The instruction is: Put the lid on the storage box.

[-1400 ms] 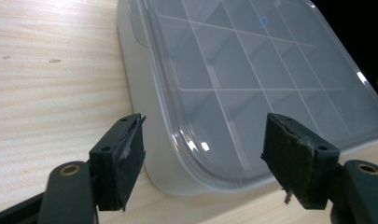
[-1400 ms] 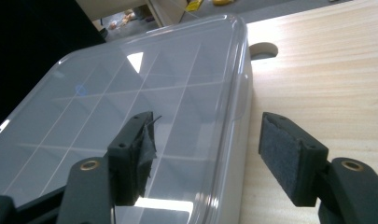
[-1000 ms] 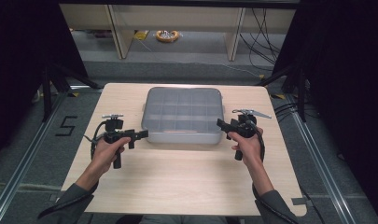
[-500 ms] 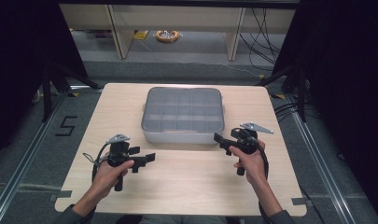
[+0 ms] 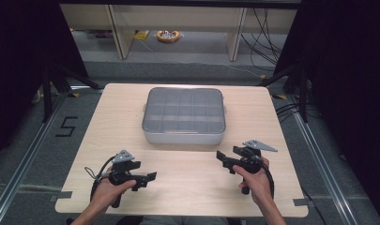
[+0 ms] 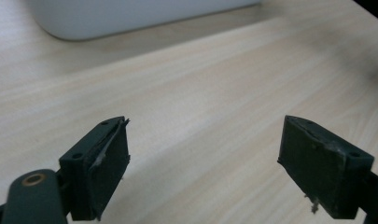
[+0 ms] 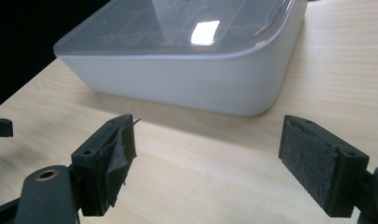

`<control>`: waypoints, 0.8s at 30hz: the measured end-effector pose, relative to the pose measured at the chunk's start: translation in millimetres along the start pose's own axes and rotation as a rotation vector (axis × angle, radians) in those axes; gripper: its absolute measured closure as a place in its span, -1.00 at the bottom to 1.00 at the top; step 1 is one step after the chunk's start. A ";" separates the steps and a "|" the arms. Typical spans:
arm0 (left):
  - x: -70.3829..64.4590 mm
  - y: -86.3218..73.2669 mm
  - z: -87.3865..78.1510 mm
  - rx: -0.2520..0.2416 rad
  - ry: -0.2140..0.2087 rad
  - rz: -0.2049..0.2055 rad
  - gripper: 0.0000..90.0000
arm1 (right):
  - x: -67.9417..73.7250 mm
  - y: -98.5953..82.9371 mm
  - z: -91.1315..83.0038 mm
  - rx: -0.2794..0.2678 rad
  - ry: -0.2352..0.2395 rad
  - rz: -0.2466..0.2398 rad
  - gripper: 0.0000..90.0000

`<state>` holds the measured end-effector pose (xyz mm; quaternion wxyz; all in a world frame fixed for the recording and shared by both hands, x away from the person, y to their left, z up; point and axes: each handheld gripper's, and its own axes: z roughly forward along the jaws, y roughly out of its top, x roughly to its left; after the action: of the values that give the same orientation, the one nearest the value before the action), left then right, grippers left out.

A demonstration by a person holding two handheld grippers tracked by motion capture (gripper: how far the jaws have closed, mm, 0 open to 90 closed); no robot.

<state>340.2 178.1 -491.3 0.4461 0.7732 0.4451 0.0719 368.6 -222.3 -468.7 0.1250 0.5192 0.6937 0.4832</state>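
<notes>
Compartment box (image 5: 184, 116) with its clear lid sits mid-tabletop (image 5: 108, 122), nearer the far edge. Left gripper (image 5: 150, 177) and right gripper (image 5: 220, 157) hover near the near edge, jaws spread, holding nothing.

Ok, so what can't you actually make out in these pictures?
- What lies in the compartment box: high view too small; in the right gripper view glare on the clear lid hides it.
- The box's far side: cut off by the top edge in the left gripper view.
- Yellow item on the floor: too small to name.
</notes>
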 end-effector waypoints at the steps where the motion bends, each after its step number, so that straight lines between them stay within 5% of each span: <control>1: -1.5 -2.9 0.6 0.011 -0.018 -0.008 -0.66 | 0.0 0.0 0.0 0.000 0.000 0.000 -0.56; 3: -2.4 -8.0 -0.4 0.017 -0.048 -0.055 -0.66 | 0.0 -6.4 -0.2 -0.010 -0.009 -0.022 -0.56; 5: -5.3 -12.0 -3.7 0.024 -0.036 -0.041 -0.66 | 4.2 -11.6 -3.0 0.017 -0.004 0.011 -0.56; 7: -9.1 -17.9 -8.4 0.015 -0.037 -0.045 -0.66 | 4.1 -19.9 -4.4 0.029 0.002 -0.041 -0.56; 12: -13.6 -27.0 -12.1 0.035 -0.043 -0.030 -0.66 | 13.4 -30.7 -11.0 0.066 0.014 -0.024 -0.56; 17: -18.6 -34.3 -15.3 0.047 -0.046 -0.024 -0.66 | 22.0 -45.4 -18.9 0.089 0.032 -0.101 -0.57; 24: -24.5 -41.2 -21.0 0.060 -0.053 -0.007 -0.66 | 30.5 -56.0 -28.3 0.160 0.093 -0.087 -0.52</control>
<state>289.3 181.2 -502.9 0.4347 0.7862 0.4378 0.0366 302.9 -211.6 -489.3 0.0718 0.4740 0.7570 0.4440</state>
